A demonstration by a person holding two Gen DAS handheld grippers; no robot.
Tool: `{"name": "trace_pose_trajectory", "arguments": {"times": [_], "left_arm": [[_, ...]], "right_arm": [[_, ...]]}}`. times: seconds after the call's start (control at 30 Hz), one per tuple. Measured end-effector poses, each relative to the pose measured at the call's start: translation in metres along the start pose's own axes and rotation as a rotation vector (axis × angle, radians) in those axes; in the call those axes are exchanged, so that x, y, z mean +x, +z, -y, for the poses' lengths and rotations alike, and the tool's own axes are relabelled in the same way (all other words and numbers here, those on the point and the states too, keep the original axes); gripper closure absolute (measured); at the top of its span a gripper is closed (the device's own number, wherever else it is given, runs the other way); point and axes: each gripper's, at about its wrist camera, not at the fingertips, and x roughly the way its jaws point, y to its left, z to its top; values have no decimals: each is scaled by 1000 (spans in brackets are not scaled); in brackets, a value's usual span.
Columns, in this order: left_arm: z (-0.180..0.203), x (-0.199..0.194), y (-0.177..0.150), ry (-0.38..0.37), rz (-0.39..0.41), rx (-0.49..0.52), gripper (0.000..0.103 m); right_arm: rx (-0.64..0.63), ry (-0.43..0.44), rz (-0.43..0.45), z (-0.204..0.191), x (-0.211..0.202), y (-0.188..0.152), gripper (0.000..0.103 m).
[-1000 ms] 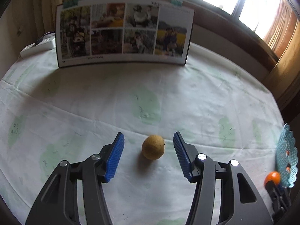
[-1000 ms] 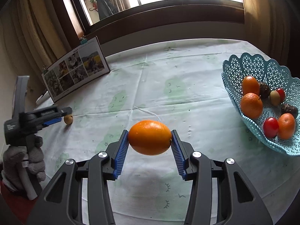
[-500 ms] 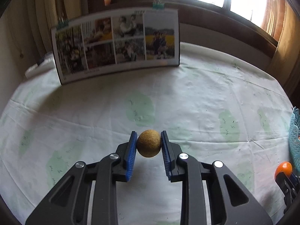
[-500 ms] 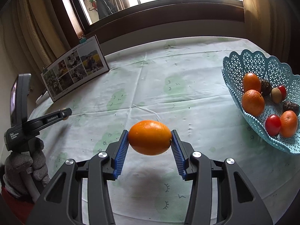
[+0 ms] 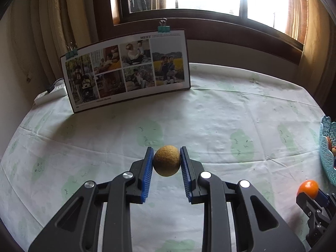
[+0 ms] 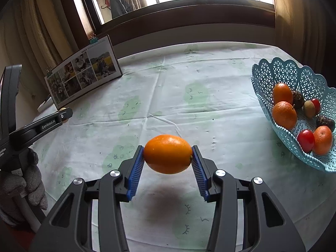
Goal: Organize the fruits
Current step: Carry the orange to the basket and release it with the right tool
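My left gripper [image 5: 166, 161] is shut on a small round brown fruit [image 5: 166, 160], held a little above the tablecloth. In the right wrist view the left gripper [image 6: 63, 115] shows at the far left, held by a gloved hand [image 6: 21, 189]. My right gripper [image 6: 168, 157] is shut on an orange [image 6: 168, 154], lifted over its shadow on the cloth. The same orange [image 5: 308, 188] peeks in at the lower right of the left wrist view. A turquoise lattice basket [image 6: 294, 77] at the right holds several oranges, small red fruits and dark fruits.
A photo board [image 5: 126, 73] with binder clips stands at the back left of the round table, a white power strip [image 5: 49, 94] behind it. The basket's rim [image 5: 327, 147] shows at the right edge. A window and curtains lie beyond the pale green-patterned cloth [image 6: 189, 96].
The left gripper closed on the brown fruit and lifted it off the cloth, swinging so the photo board slid left in view. The right gripper held still with the orange.
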Motion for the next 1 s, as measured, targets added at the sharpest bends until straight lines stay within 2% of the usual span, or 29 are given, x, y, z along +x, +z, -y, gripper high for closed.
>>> {"name": "trace_pose_trajectory", "arguments": {"times": [0.13, 0.33, 0.57, 0.77, 0.83, 0.87, 0.9, 1.0], "left_arm": [[7, -6, -1, -13, 10, 13, 77], [15, -13, -2, -34, 25, 33, 77], [22, -17, -4, -70, 20, 43, 77], [31, -20, -7, -95, 16, 61, 77], [36, -21, -8, -103, 16, 71, 77], [39, -22, -8, -106, 17, 77, 77], [41, -23, -8, -111, 16, 81, 77], [47, -26, -8, -128, 13, 92, 77]], "right_arm": [[8, 2, 14, 2, -5, 2, 56], [57, -36, 95, 22, -31, 13, 56], [159, -181, 195, 79, -65, 23, 56], [232, -268, 205, 125, -78, 19, 56], [257, -281, 214, 136, -81, 16, 49], [276, -287, 225, 141, -84, 15, 39], [288, -292, 238, 144, -87, 13, 32], [312, -311, 273, 153, -97, 8, 32]]}}
